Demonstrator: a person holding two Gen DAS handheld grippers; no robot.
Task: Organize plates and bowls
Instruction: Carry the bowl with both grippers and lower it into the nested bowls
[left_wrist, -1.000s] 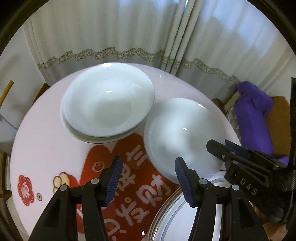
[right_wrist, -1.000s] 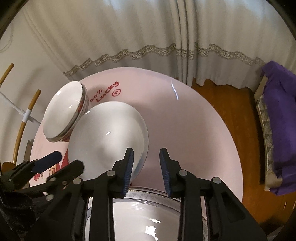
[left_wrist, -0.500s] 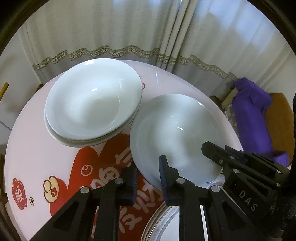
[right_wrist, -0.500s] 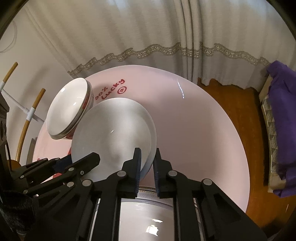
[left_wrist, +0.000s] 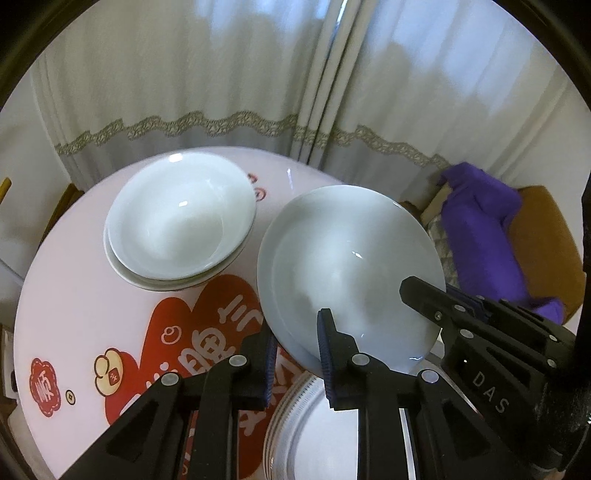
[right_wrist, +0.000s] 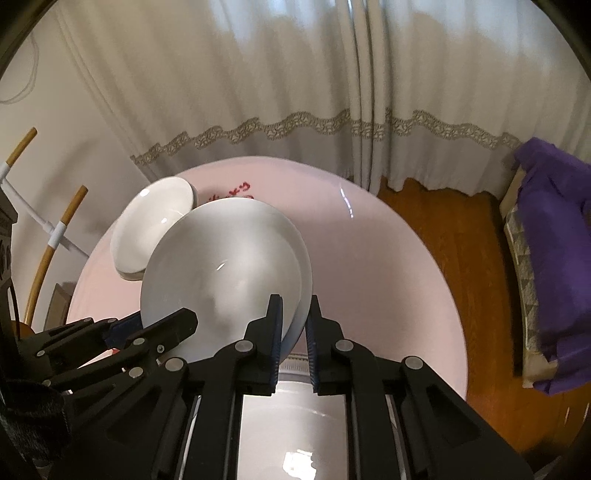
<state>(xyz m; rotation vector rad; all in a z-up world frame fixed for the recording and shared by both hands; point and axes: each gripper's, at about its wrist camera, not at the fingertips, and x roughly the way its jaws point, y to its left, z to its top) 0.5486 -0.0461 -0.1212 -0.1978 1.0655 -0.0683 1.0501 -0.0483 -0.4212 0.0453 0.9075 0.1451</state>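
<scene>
A white plate (left_wrist: 351, 266) is lifted and tilted above the round pink table (left_wrist: 74, 295). My left gripper (left_wrist: 295, 350) is shut on its near left rim. My right gripper (right_wrist: 294, 328) is shut on the near right rim of the same plate (right_wrist: 225, 273). The right gripper's fingers (left_wrist: 436, 306) show at the plate's right edge in the left wrist view. Two stacked white bowls (left_wrist: 181, 218) stand on the table at the back left; they also show in the right wrist view (right_wrist: 151, 229).
A silver-rimmed plate (left_wrist: 314, 435) lies on the table just below both grippers, also in the right wrist view (right_wrist: 295, 424). A purple cloth (right_wrist: 554, 236) lies on a chair at the right. Curtains hang behind the table. Wooden poles (right_wrist: 48, 251) stand at the left.
Both grippers closed on the white plate's rim and lifted it; it now tilts above the table. The view rose and pulled back from the stacked bowls.
</scene>
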